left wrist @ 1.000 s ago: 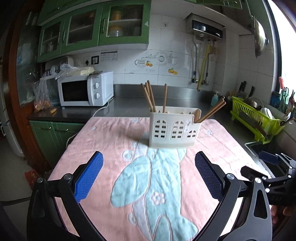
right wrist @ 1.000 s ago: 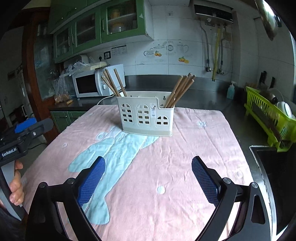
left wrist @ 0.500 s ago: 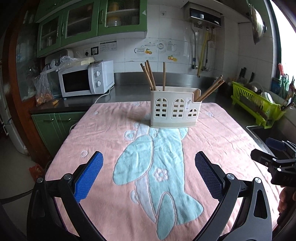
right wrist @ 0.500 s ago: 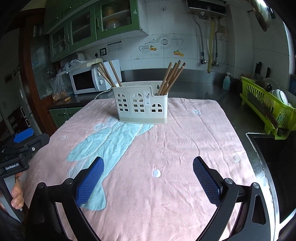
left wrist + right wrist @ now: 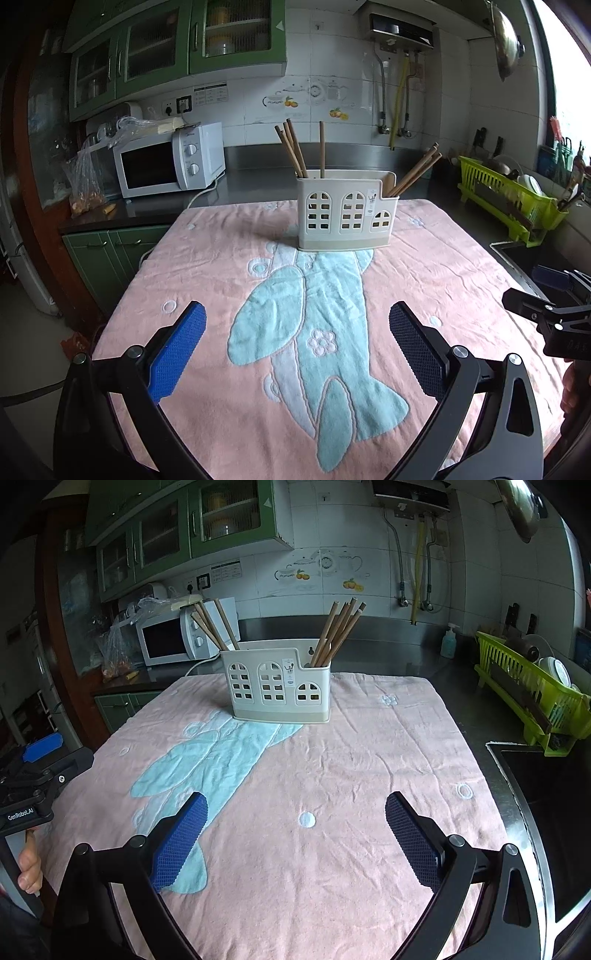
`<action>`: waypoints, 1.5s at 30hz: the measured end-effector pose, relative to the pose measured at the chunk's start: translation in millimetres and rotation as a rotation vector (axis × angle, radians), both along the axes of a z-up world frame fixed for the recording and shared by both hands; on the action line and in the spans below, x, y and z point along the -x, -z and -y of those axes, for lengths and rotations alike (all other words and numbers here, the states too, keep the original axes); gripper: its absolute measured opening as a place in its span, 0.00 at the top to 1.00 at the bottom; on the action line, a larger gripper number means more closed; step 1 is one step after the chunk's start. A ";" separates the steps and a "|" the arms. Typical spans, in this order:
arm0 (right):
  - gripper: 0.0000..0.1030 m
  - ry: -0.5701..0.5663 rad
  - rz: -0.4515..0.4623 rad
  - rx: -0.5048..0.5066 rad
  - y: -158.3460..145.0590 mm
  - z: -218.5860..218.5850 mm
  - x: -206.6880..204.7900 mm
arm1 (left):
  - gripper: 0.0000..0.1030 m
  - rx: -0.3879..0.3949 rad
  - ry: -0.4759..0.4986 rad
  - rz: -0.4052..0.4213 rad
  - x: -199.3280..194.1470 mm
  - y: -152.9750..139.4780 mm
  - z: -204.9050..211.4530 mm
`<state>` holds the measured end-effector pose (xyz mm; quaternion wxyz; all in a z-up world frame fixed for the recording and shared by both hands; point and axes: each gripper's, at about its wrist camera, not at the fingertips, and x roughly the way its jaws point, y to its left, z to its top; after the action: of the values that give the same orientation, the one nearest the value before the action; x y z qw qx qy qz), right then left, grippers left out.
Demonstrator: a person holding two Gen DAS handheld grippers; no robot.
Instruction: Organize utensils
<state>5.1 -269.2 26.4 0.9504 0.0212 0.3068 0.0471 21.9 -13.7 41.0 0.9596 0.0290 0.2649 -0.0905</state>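
A cream utensil holder (image 5: 347,214) (image 5: 279,685) with arched cut-outs stands at the far side of a pink towel (image 5: 229,288) (image 5: 369,760). Wooden chopsticks lean in its left compartment (image 5: 293,149) (image 5: 214,626) and in its right compartment (image 5: 417,170) (image 5: 340,631). My left gripper (image 5: 297,347) hovers open over the towel's near part, nothing between its blue pads. My right gripper (image 5: 295,834) is also open and empty, well short of the holder. Each gripper shows at the edge of the other's view.
A white microwave (image 5: 170,166) stands on the counter at the back left. A green dish rack (image 5: 513,203) (image 5: 535,698) sits at the right, with a dark sink (image 5: 546,805) in front of it. A person's hand (image 5: 29,864) holds the left gripper's handle.
Both grippers have drawn back from the holder toward the near side of the towel, staying open. The holder and chopsticks have not moved.
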 end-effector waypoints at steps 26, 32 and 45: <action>0.09 -0.013 -0.009 0.003 3.9 -2.3 -2.0 | 0.05 -0.026 -0.009 -0.013 -0.3 7.5 3.5; 0.09 -0.017 -0.009 0.010 4.6 -5.7 -1.8 | 0.05 -0.028 -0.013 -0.015 -0.3 8.0 2.8; 0.09 -0.019 -0.010 0.006 4.3 -6.6 -2.2 | 0.05 -0.034 -0.017 -0.013 1.7 8.9 1.7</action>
<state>7.3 -262.6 22.2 0.9484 0.0154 0.3120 0.0550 20.2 -15.4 32.1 0.9580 0.0426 0.2728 -0.0779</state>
